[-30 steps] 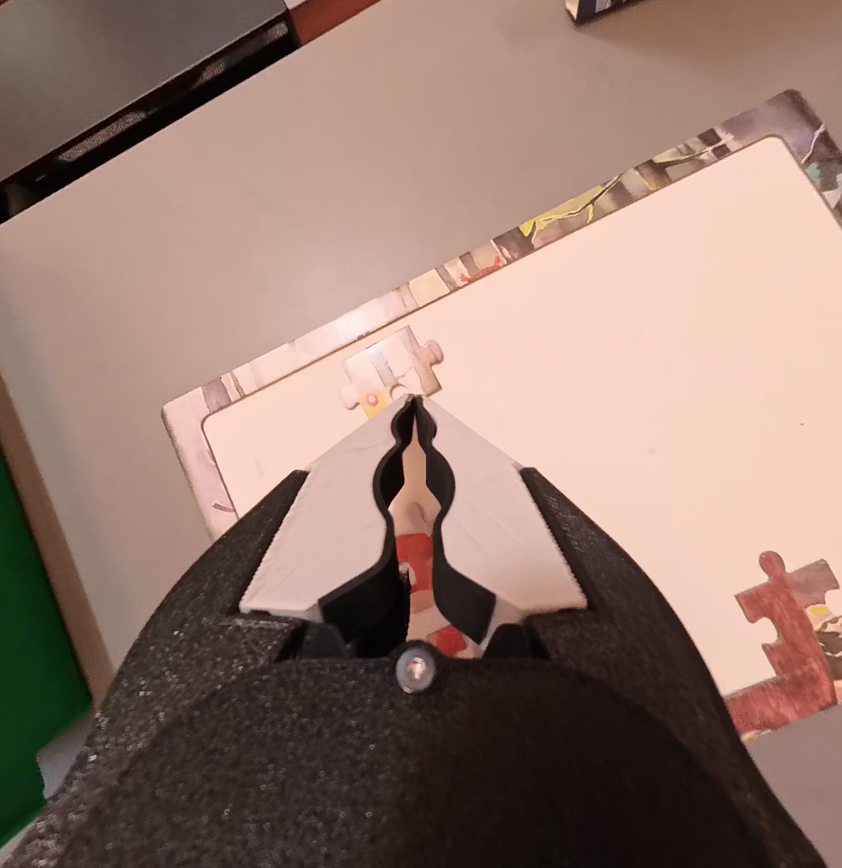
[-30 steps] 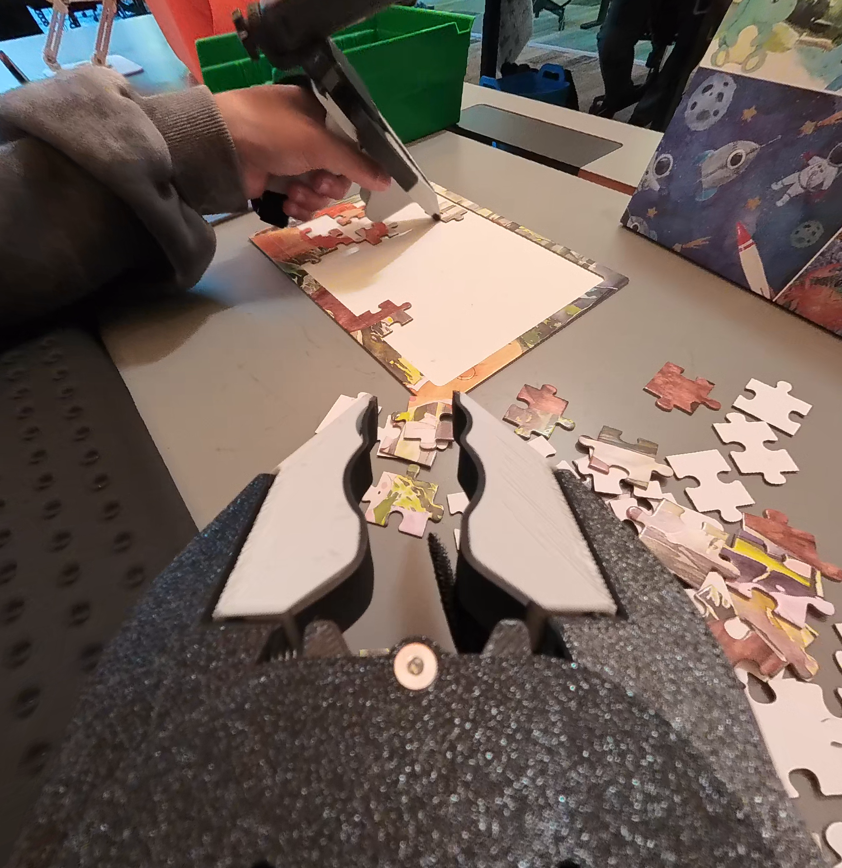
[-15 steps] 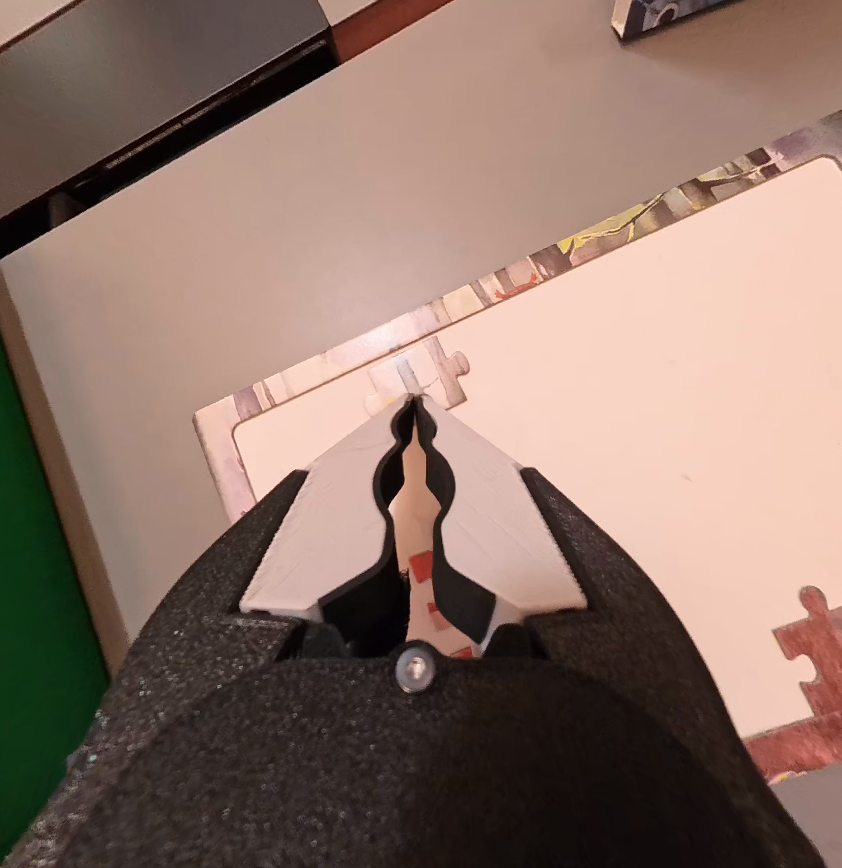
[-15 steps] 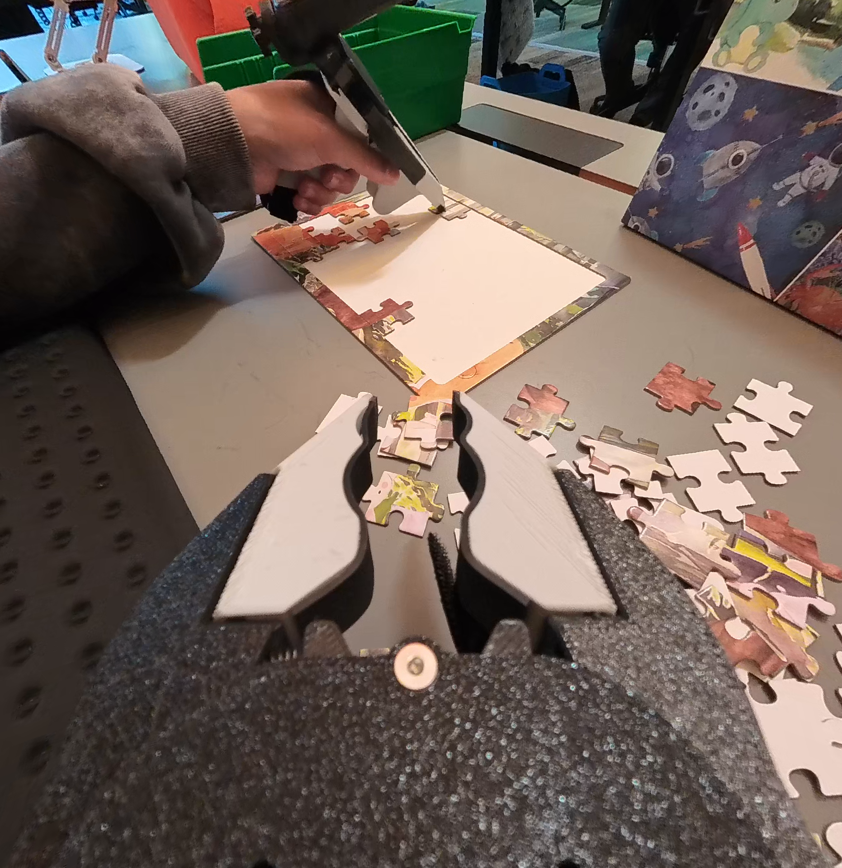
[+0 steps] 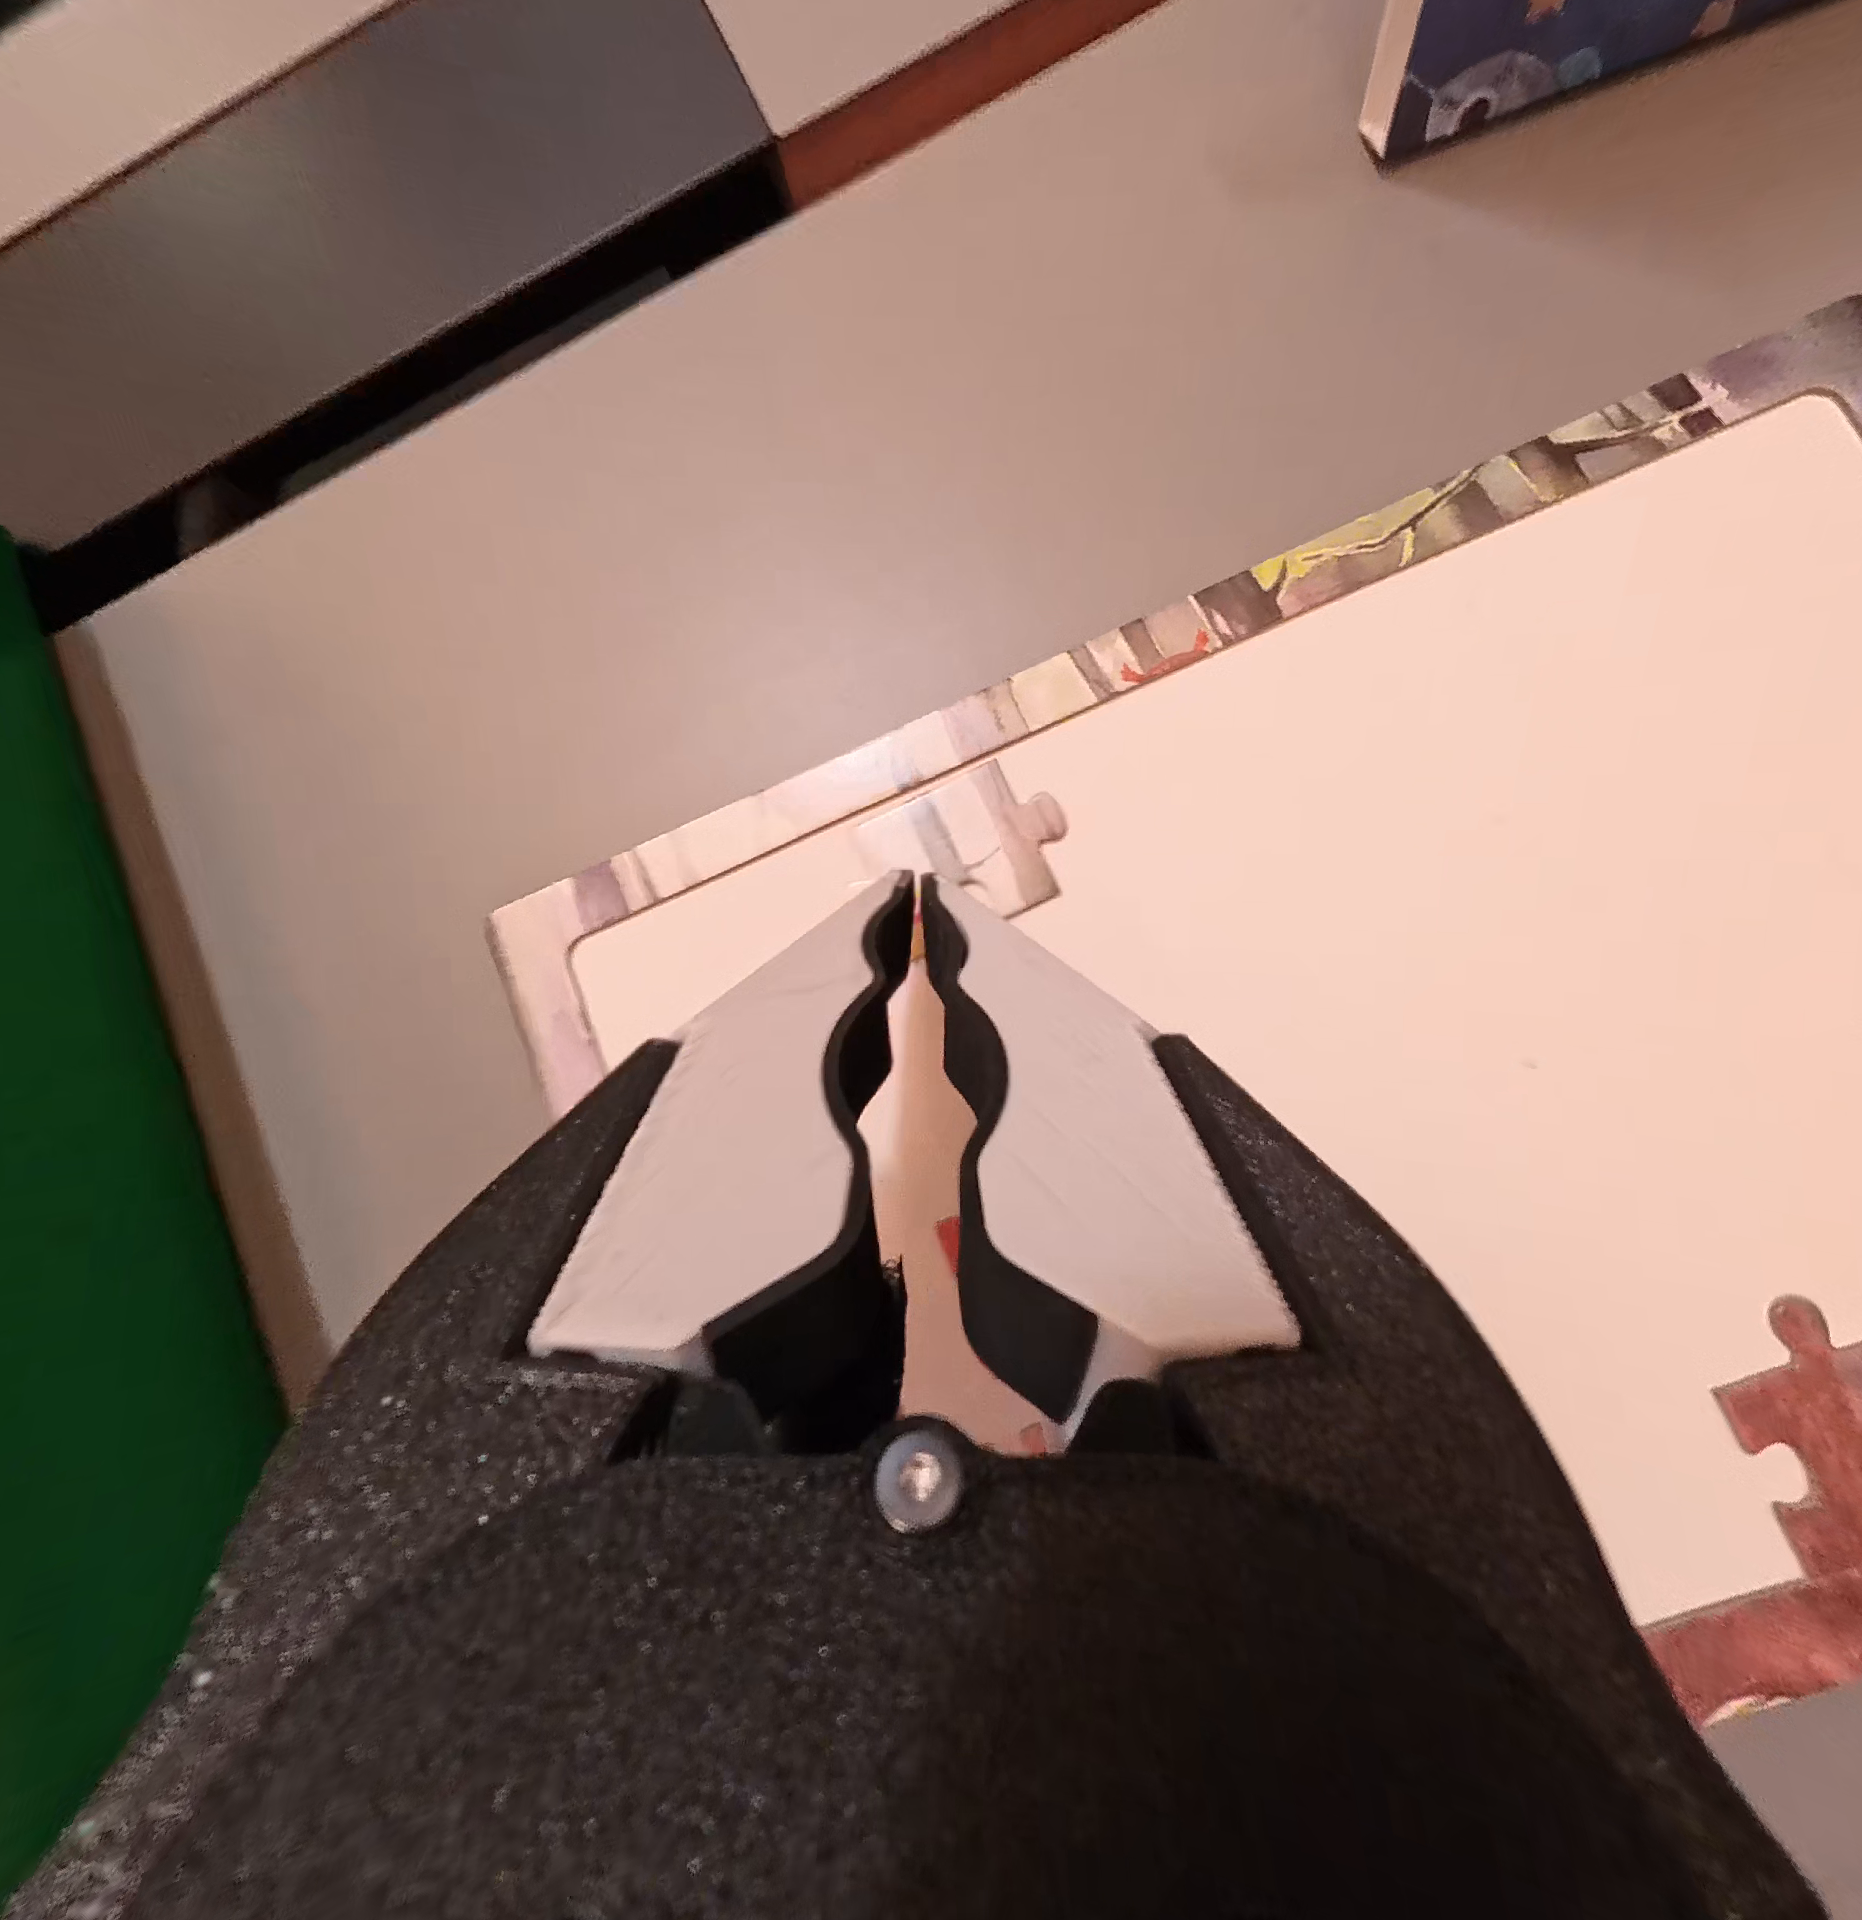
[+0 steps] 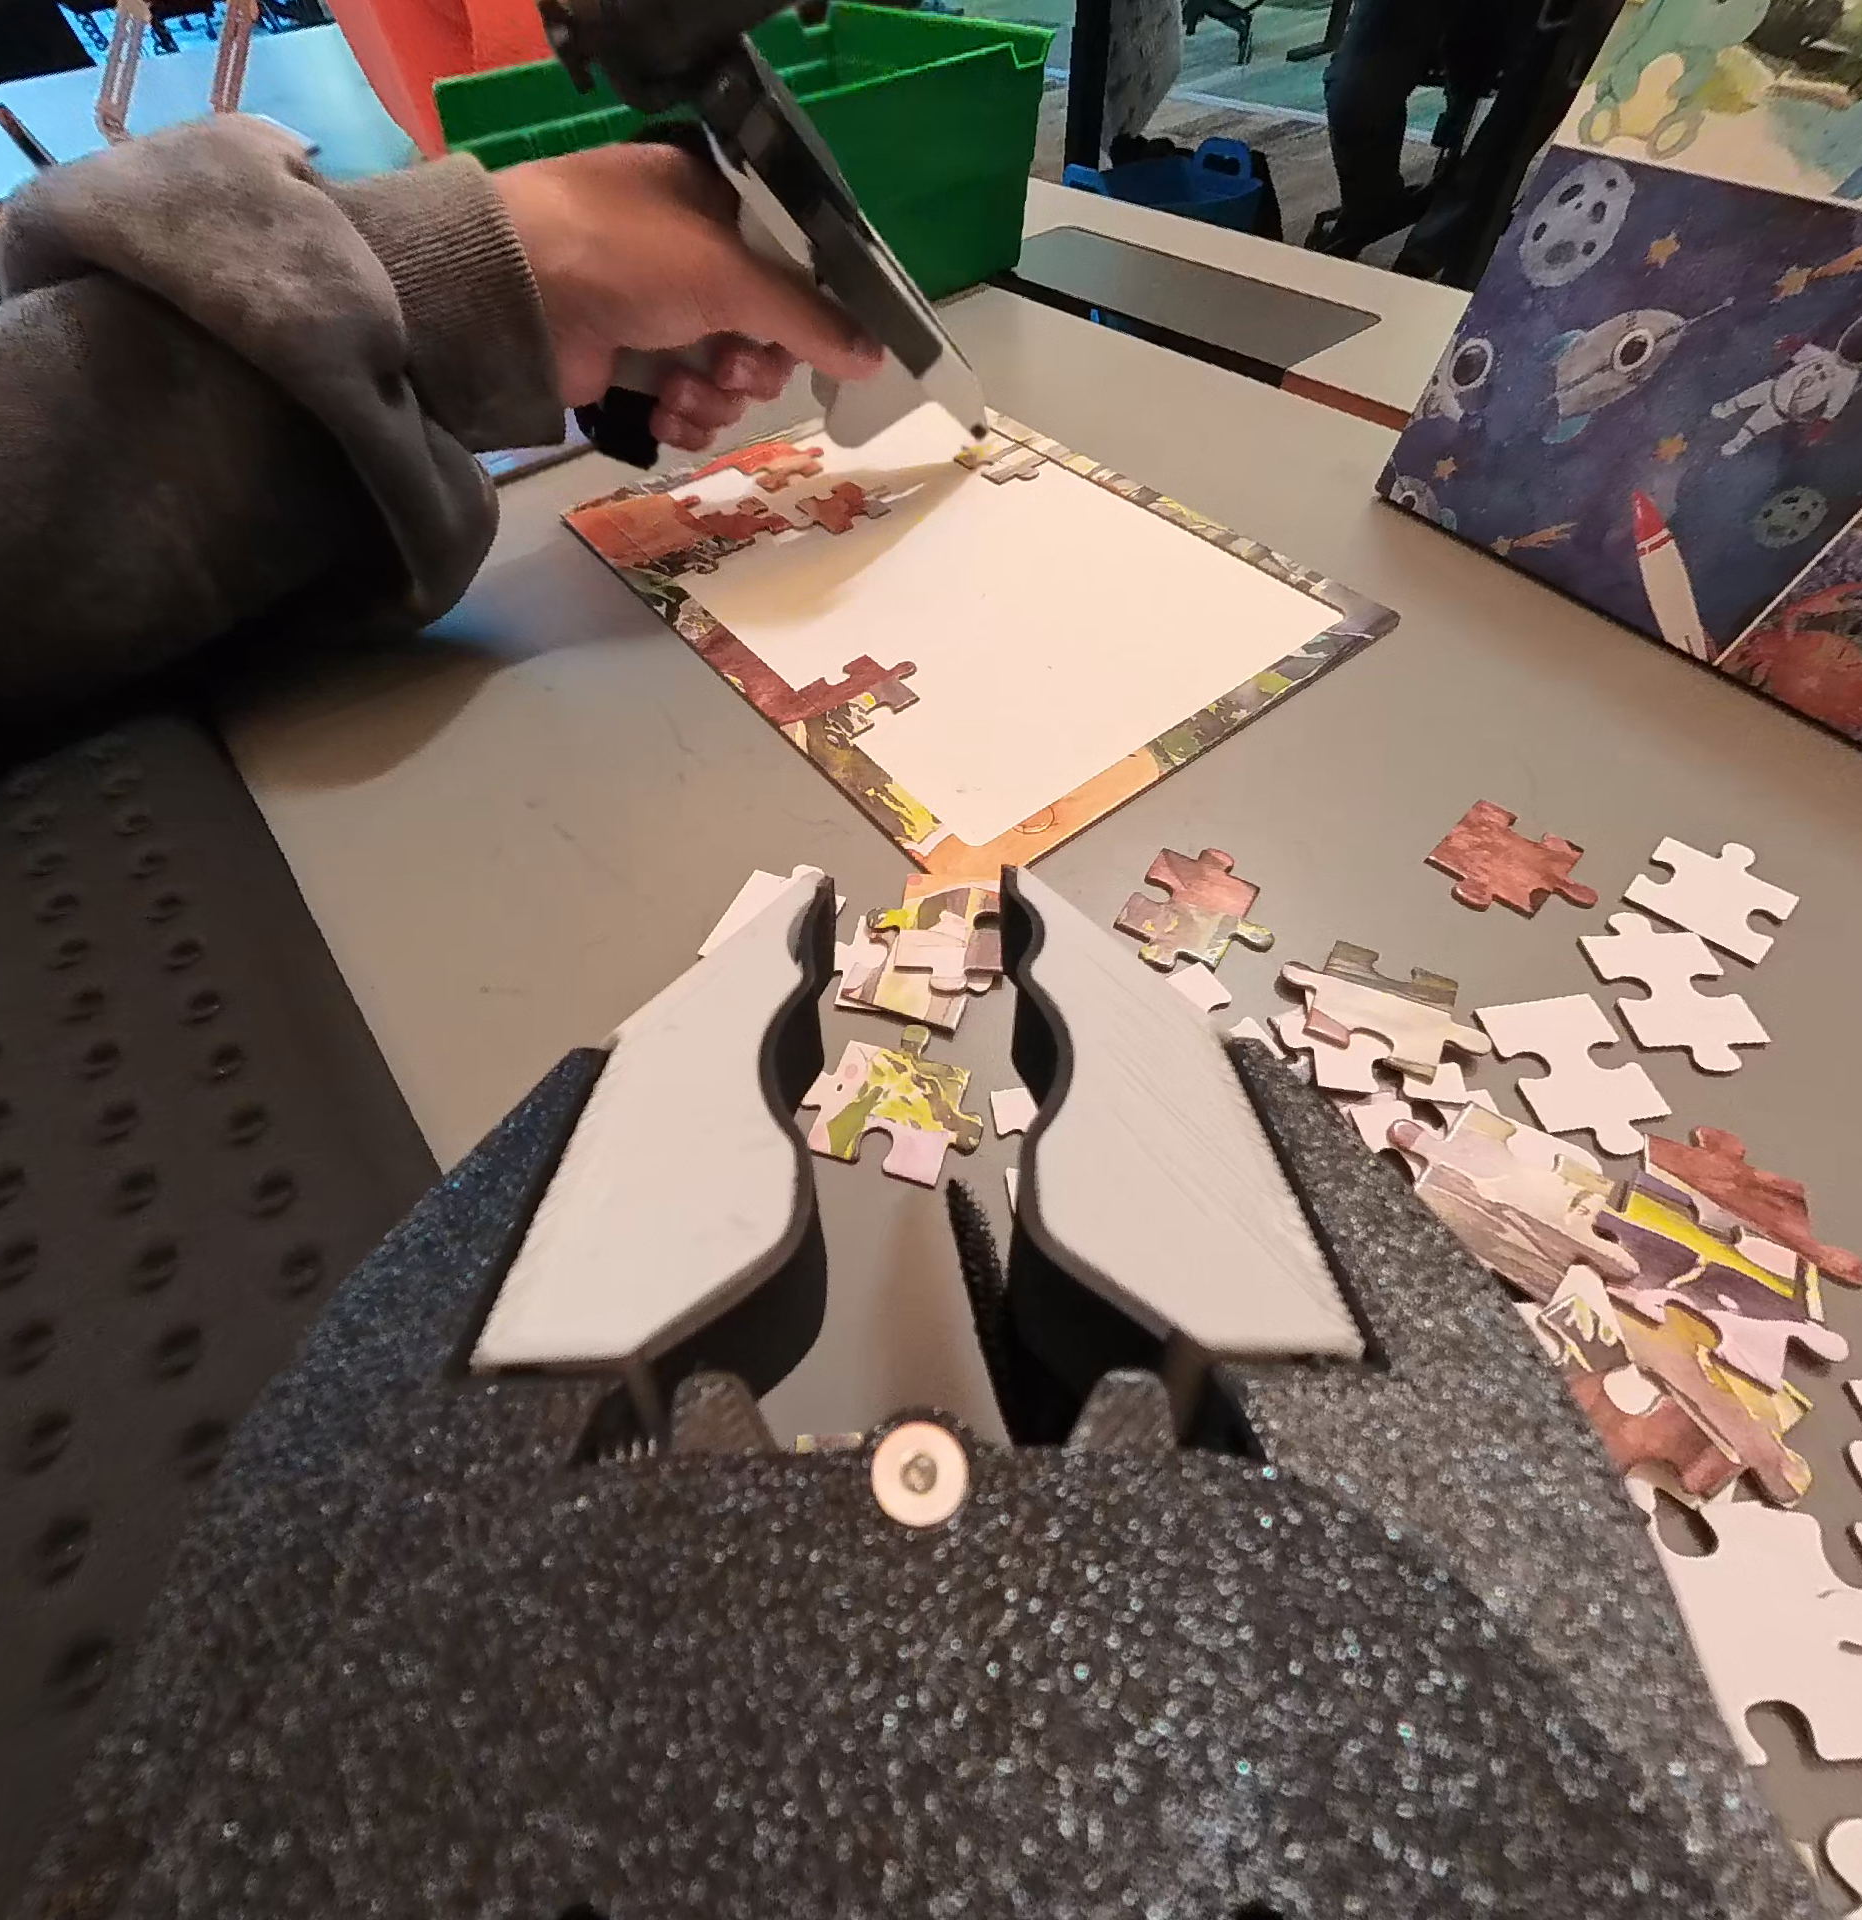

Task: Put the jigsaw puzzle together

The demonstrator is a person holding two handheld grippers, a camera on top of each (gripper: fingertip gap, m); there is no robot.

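Observation:
The puzzle frame (image 5: 1353,551) lies on the grey table, its white inside mostly bare. My left gripper (image 5: 914,878) is shut with nothing between its fingers. Its tip rests on a pale piece (image 5: 994,842) that lies against the frame's far border. In the right wrist view the left gripper (image 6: 974,428) touches that piece (image 6: 1010,457) at the frame's (image 6: 1259,686) far edge. Red-brown pieces (image 6: 802,504) sit in the frame's left corner. My right gripper (image 6: 916,883) is open and empty, low over a green-yellow loose piece (image 6: 896,1112).
Several loose pieces (image 6: 1633,1247), some face down, are spread on the table to the right. A puzzle box (image 6: 1685,416) stands at the back right. A green bin (image 6: 906,125) is at the back. A person's hand (image 6: 646,270) and grey sleeve hold the left gripper. Spacing between my two grippers at the tips: around 30 cm.
My left gripper has moved toward the frame's far border, and the pale piece has slid with it up against that border. The right gripper has not moved.

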